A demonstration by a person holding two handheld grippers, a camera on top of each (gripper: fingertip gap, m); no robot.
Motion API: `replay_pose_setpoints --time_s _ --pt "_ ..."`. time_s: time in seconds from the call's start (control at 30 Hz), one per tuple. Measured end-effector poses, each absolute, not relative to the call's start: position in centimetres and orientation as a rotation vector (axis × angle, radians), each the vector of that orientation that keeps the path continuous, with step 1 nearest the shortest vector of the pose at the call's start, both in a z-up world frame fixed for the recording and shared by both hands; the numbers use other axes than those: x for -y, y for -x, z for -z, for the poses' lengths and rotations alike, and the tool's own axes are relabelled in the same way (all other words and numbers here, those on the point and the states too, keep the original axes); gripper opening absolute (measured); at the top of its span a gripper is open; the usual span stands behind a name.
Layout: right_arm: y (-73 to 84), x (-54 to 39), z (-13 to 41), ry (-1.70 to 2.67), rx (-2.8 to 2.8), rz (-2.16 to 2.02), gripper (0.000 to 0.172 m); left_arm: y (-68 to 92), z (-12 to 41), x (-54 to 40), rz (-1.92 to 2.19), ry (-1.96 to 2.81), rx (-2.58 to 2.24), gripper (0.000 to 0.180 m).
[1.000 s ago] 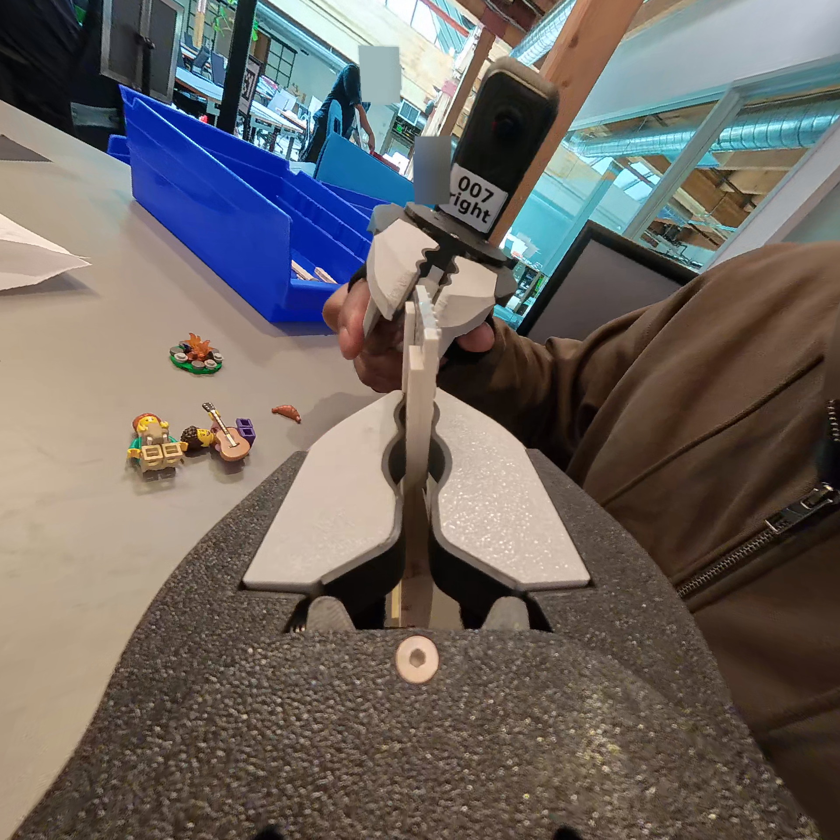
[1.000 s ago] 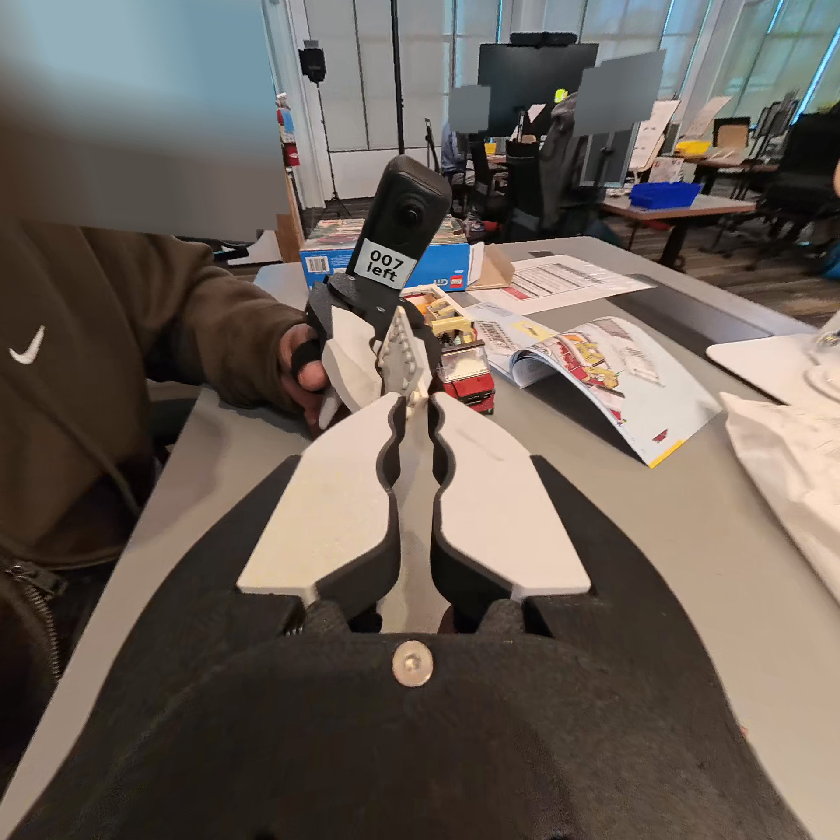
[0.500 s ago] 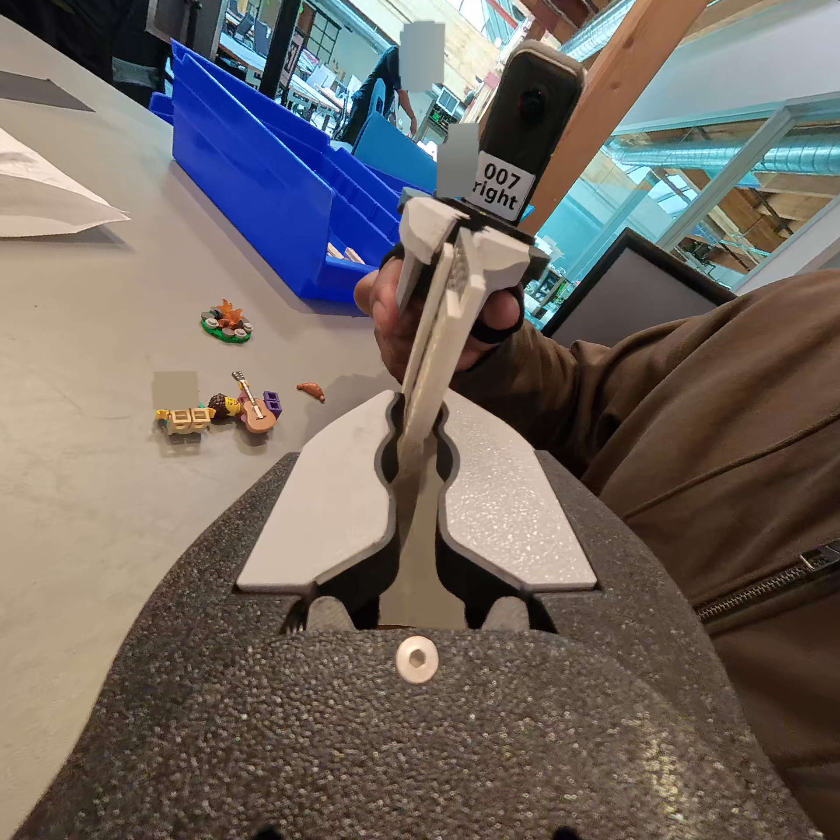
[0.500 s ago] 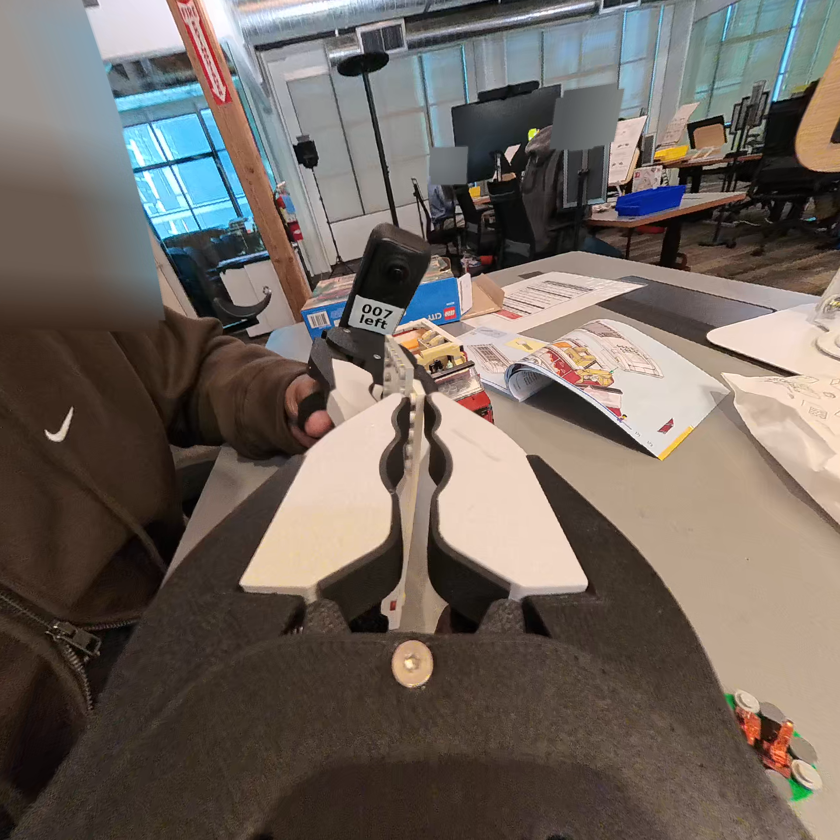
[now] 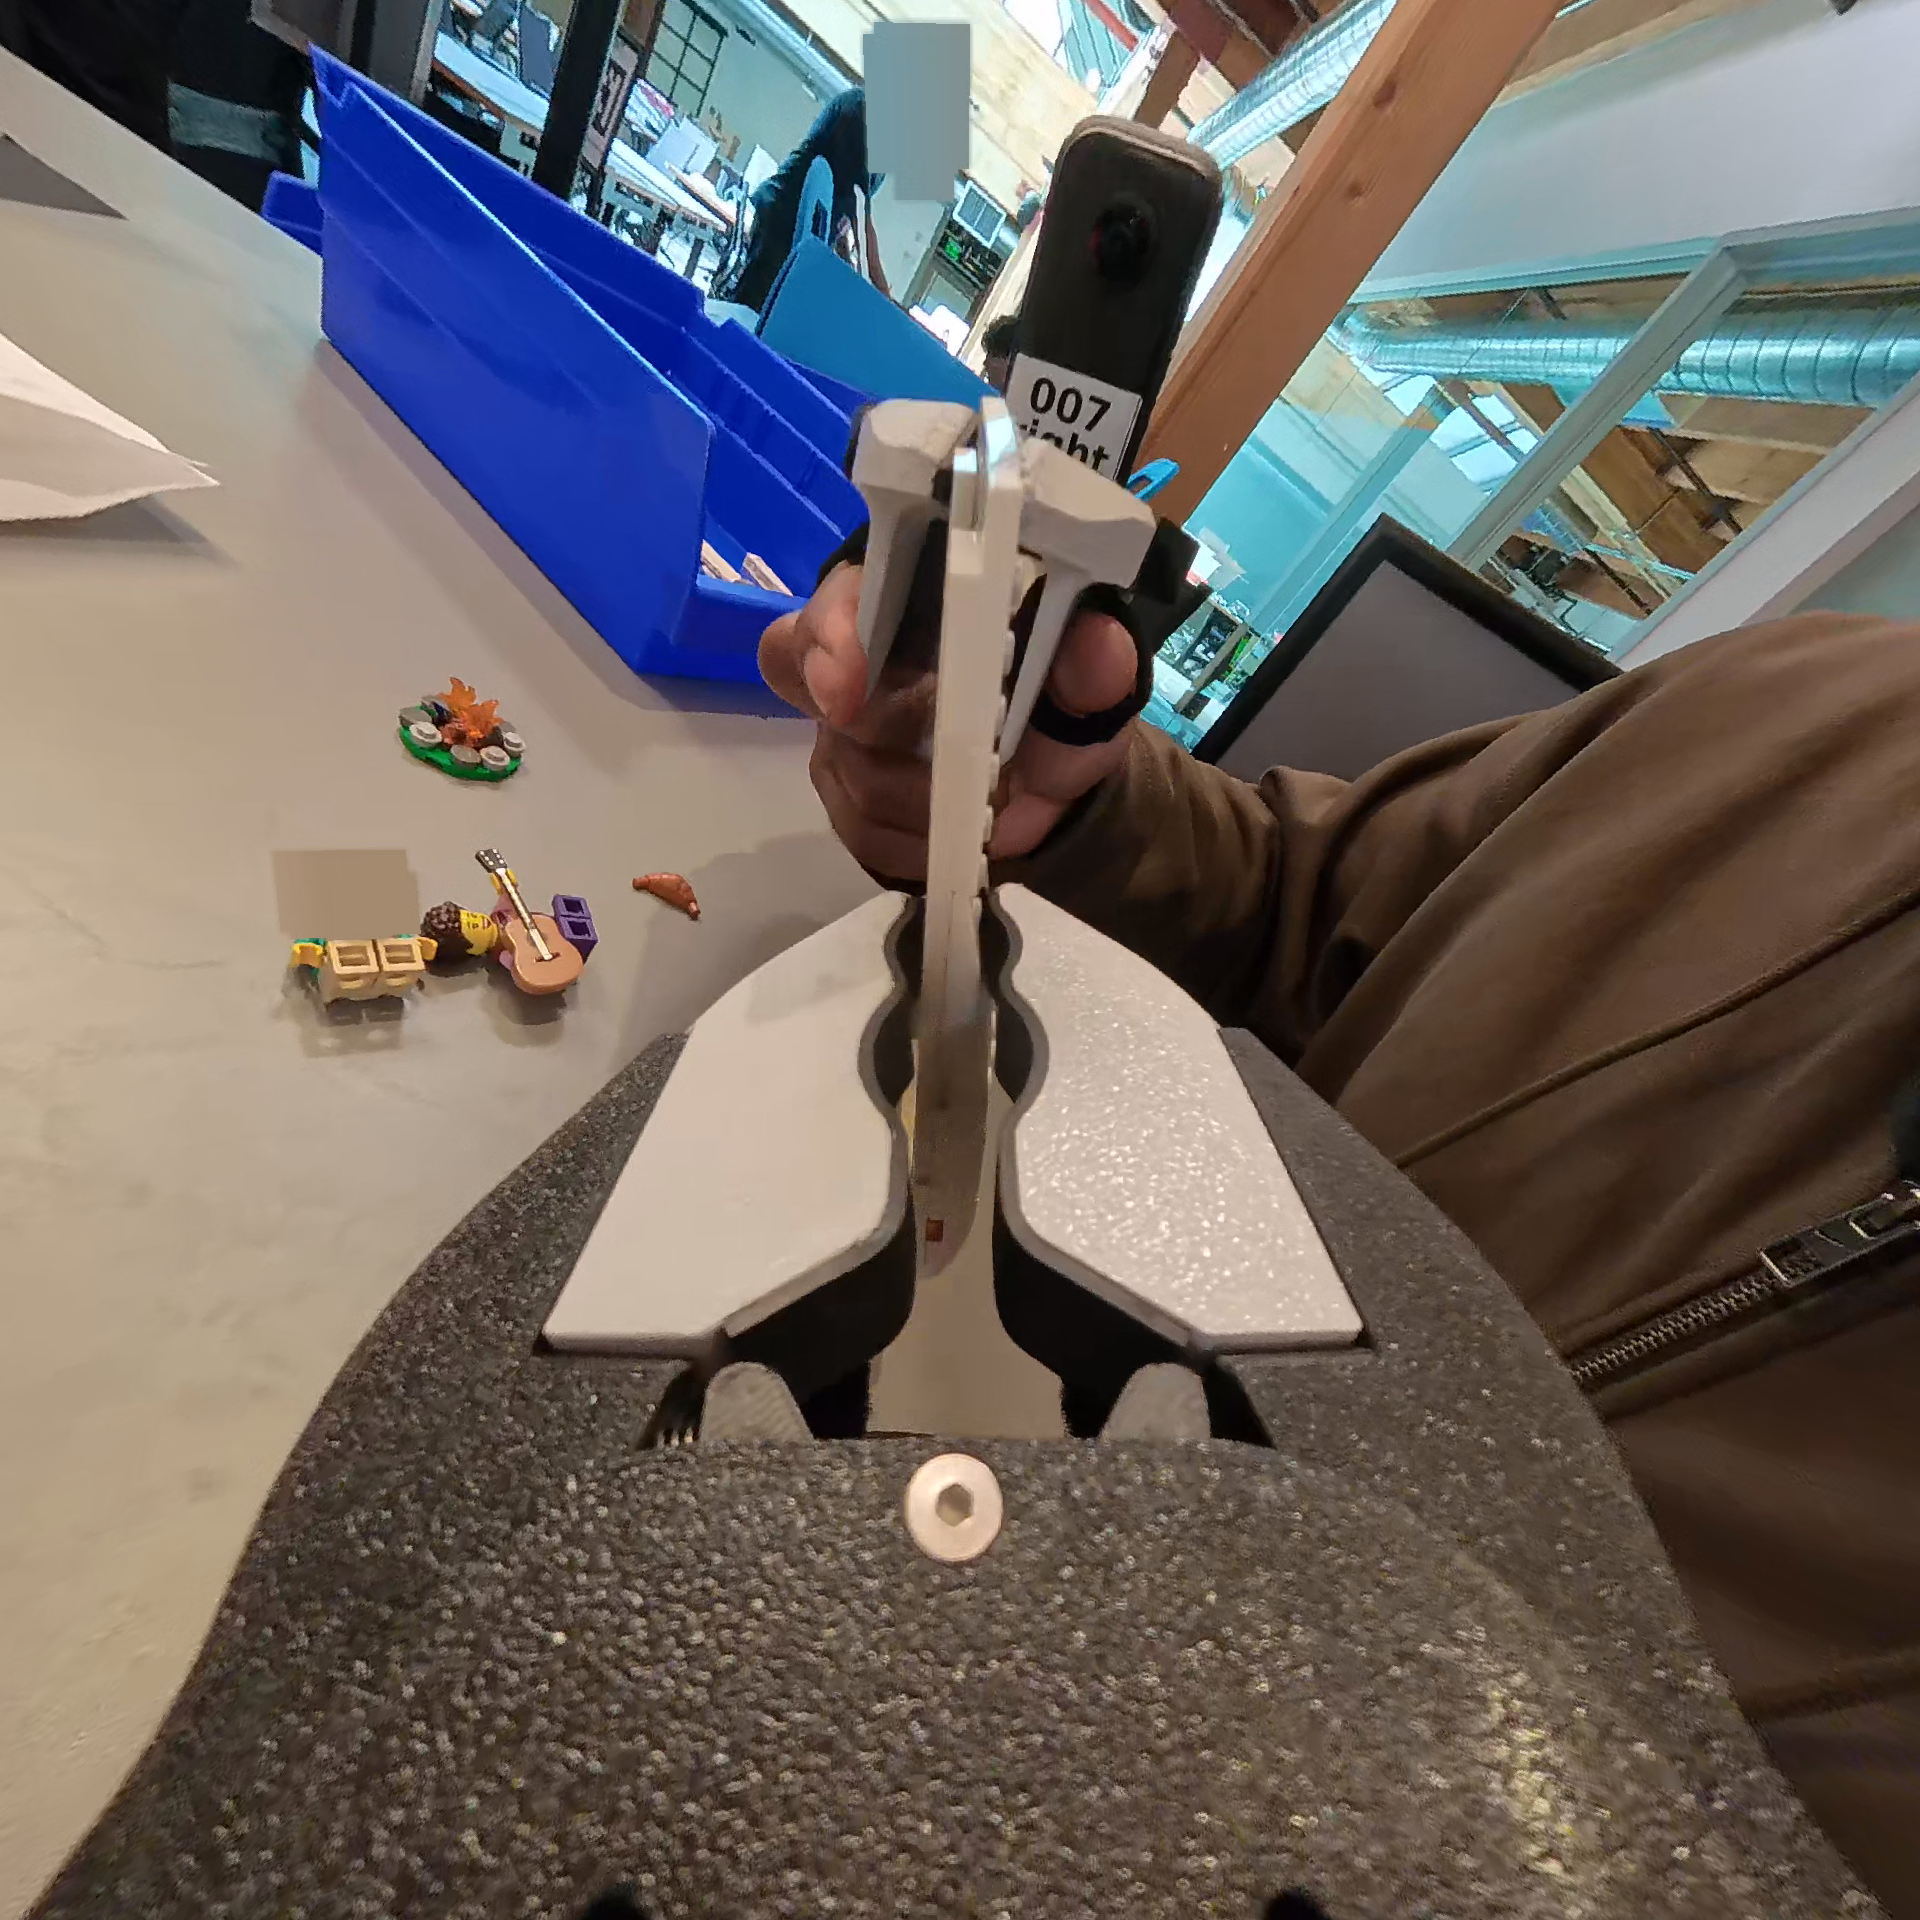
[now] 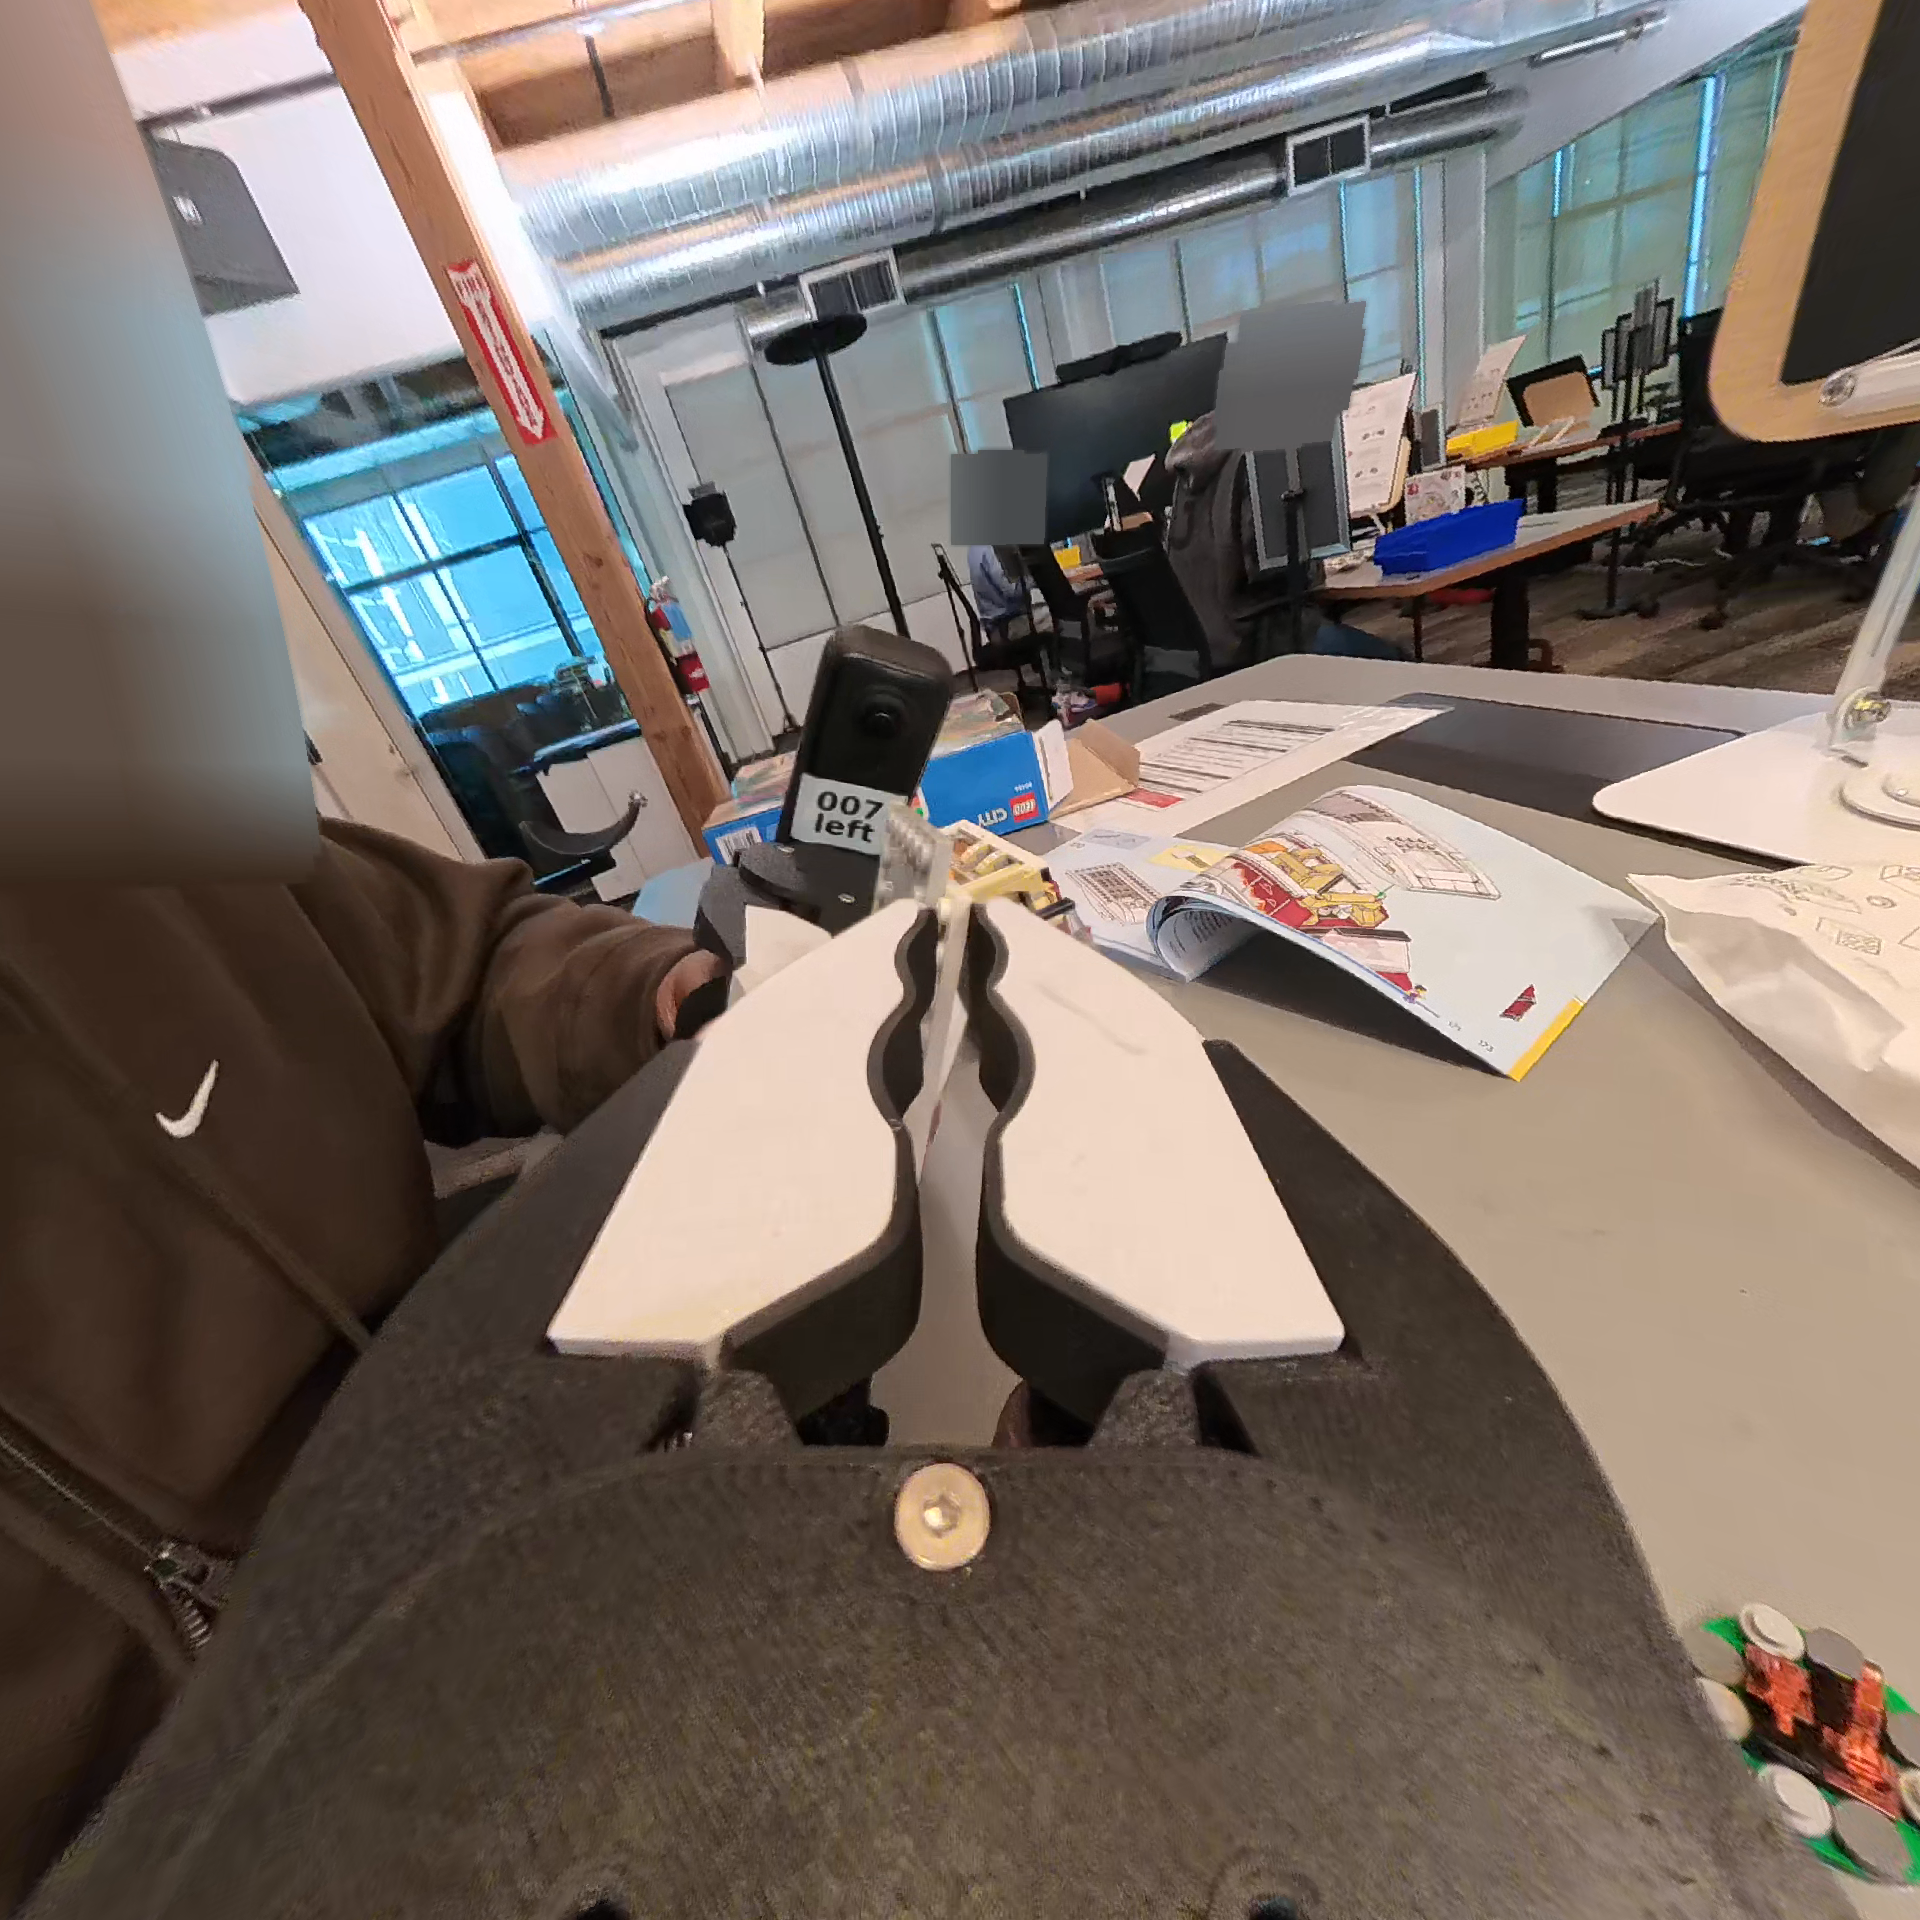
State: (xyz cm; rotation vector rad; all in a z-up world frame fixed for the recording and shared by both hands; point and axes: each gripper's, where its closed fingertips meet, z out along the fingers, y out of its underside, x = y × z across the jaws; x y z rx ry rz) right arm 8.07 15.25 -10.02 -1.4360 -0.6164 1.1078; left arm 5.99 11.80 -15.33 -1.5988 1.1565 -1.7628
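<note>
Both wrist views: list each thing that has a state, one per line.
Left gripper: shut on the white plate.
Right gripper: shut on the same plate's other end.
White plate: held edge-on, off the table.
Booklet: lying open.
Blue bin: open-topped.
Toy guitar: lying flat.

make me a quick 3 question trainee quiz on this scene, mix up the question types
1. True or false: both grippers grip the same pale grey studded plate.
2. What lies nearest the toy guitar on the grey table? A) purple brick B) blue bin C) open booklet
3. Fill in: the small campfire model sits on a ___ base.

Key: 1 true, the left gripper and right gripper each clamp one end. 2 A. 3 green.
</note>
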Motion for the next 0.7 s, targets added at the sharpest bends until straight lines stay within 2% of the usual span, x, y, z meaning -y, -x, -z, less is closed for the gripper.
replay_pose_setpoints --time_s 0.23,0.47,0.7 --pt "-8.8 -16.1 11.0 1.507 0.662 -0.967 0.008 -5.6 15.4 -13.1 1.604 1.646 -1.139 0.01" --pt "-10.4 -16.2 9.0 1.387 0.901 -0.374 0.024 -5.4 15.7 -14.1 1.42 1.735 -1.121 0.01" --pt "-5.6 -15.2 8.2 1.242 1.238 0.072 0.03 -4.9 15.2 -14.5 1.02 1.675 -1.242 0.01"
